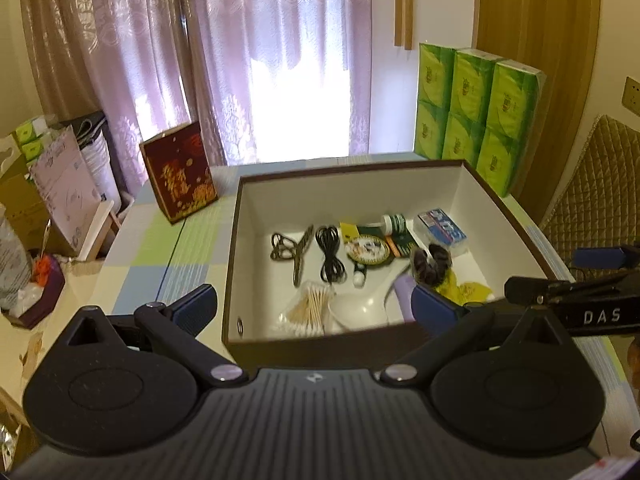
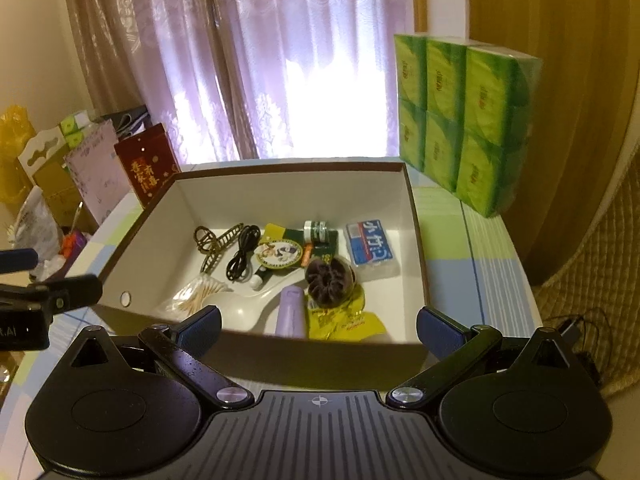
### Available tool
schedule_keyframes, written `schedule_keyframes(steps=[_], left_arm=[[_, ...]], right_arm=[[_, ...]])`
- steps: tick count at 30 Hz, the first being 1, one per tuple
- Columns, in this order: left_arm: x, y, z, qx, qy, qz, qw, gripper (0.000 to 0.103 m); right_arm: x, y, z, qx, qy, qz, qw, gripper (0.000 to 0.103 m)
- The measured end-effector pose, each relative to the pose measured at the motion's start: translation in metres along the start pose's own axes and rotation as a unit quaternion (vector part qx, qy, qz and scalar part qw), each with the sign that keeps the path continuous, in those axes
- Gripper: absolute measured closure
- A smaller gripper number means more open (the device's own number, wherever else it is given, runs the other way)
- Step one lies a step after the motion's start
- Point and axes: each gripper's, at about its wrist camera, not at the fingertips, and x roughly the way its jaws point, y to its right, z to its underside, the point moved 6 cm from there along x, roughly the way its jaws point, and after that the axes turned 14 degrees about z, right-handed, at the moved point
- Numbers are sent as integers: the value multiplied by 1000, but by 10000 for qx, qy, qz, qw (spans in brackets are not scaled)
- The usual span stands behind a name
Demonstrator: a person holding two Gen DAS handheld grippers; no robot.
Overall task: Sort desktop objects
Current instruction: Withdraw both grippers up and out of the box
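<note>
A brown box (image 1: pixel 320 346) with a white inside stands on the table in front of both grippers. In it lie a hair claw (image 1: pixel 298 254), a black cable (image 1: pixel 330 256), cotton swabs (image 1: pixel 310 310), a white spoon (image 1: pixel 356 308), a purple tube (image 1: pixel 402 296), a dark scrunchie (image 1: pixel 432 264), yellow packets (image 1: pixel 464 290) and a blue tissue pack (image 1: pixel 442 232). My left gripper (image 1: pixel 316 306) is open and holds nothing; its fingers straddle the box's near left corner. My right gripper (image 2: pixel 320 326) is open and holds nothing at the box (image 2: pixel 288 166) near wall, above the purple tube (image 2: pixel 291 312).
A stack of green tissue packs (image 1: pixel 476 116) stands behind the box at the right. A red gift box (image 1: pixel 180 176) stands at the back left on the checked tablecloth (image 1: pixel 160 248). Bags and cartons crowd the floor left of the table. A quilted chair (image 1: pixel 600 184) is at the right.
</note>
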Motion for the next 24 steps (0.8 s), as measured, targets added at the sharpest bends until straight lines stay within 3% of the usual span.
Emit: schedule_keyframes(steps=[24], left_arm=[[-75,41,55,-251,-94,-229,9994,1]], right_arm=[[-82,6,49,-216,174,-224,9994,2]])
